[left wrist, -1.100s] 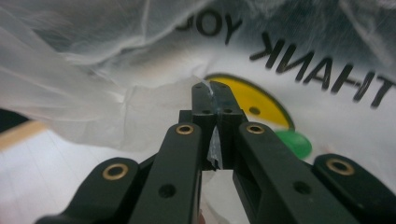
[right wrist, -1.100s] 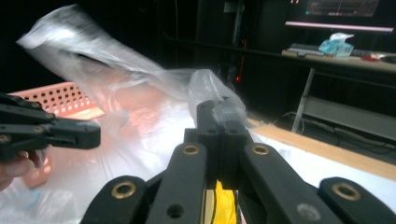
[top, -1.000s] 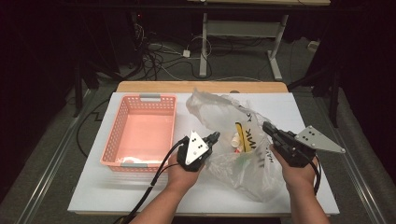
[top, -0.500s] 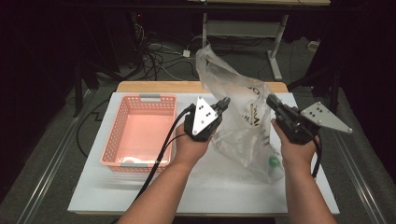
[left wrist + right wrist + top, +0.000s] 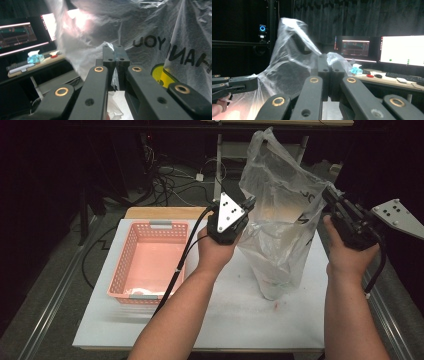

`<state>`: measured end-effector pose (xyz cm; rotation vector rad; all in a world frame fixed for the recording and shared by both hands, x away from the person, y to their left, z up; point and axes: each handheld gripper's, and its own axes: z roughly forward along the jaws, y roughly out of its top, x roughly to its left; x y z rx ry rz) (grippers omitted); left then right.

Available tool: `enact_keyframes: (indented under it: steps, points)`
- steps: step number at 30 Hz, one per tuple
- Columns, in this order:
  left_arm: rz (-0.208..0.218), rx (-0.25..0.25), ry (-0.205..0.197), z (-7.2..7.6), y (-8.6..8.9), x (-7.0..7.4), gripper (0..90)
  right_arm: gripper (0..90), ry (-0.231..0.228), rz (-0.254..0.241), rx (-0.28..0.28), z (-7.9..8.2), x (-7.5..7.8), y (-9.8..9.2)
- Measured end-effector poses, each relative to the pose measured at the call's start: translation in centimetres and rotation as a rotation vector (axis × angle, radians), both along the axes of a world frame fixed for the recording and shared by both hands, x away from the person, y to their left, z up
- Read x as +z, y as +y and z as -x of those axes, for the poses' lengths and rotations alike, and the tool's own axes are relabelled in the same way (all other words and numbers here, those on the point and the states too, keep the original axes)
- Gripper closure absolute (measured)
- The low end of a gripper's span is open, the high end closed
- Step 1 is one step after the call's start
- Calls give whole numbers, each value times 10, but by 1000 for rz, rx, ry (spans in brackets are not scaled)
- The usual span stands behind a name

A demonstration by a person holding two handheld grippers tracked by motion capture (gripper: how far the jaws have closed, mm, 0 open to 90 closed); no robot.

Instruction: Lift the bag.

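Note:
A clear plastic bag (image 5: 282, 215) with black lettering hangs above the white table (image 5: 225, 320), its bottom end near the tabletop. My left gripper (image 5: 248, 201) is shut on the bag's left edge. My right gripper (image 5: 327, 192) is shut on its right edge, and the film is stretched between the two. In the left gripper view the jaws pinch a fold of the bag (image 5: 150, 32), and a yellow print (image 5: 162, 75) shows through it. In the right gripper view the closed jaws hold the bag (image 5: 289, 62), with the left gripper (image 5: 255, 83) at lower left.
A pink slotted basket (image 5: 120, 275) sits on the table's left half, with something pale at its near end. Monitors (image 5: 402, 50) and a desk stand beyond the table. Cables lie on the floor behind. A small red speck (image 5: 274, 305) lies on the table under the bag.
Both hands have risen and lifted the bag off the table. It lay crumpled on the surface a second ago and now hangs stretched upright between the grippers.

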<state>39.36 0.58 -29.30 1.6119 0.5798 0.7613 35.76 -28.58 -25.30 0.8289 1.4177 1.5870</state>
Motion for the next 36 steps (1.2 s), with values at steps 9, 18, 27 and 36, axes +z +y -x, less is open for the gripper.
enact_keyframes:
  steps: [9, 18, 27, 36]
  points:
    - [-29, 29, 100, -11, 13, -26, 876, 900, 119, 36, 19, -18, -47, 10]
    - [-17, 69, 144, 0, 48, -30, 669, 900, 172, 75, 5, -29, -60, 14]
    - [34, 87, 164, 38, 98, -38, 471, 900, 193, 109, -16, -30, -63, 13]
    - [40, 24, 270, 67, 118, -74, 329, 859, 189, 132, 2, -19, -61, 17]
